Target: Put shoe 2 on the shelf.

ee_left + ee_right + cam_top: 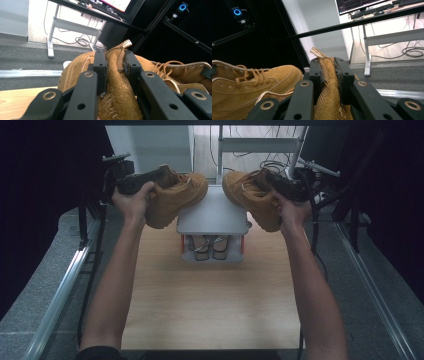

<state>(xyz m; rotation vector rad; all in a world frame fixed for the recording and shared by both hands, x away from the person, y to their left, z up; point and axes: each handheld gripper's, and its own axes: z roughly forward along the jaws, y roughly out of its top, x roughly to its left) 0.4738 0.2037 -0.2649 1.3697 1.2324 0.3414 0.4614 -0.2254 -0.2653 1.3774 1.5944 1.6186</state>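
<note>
Forearms, nearest the high view, reach forward over the table point(210, 305).
Left gripper point(131, 184): jaws clamped on the collar of the left boot point(172, 197), carried above the table's far left.
Right gripper point(290, 187): jaws clamped on the collar of the right boot point(250, 195), carried at far right.
Step, judged: both boots in transit toward the rack top point(212, 215).
Next calls for lowering soles flat, side by side.
Obstruction: narrow top; sandals point(210, 247) occupy the shelf below.
</note>
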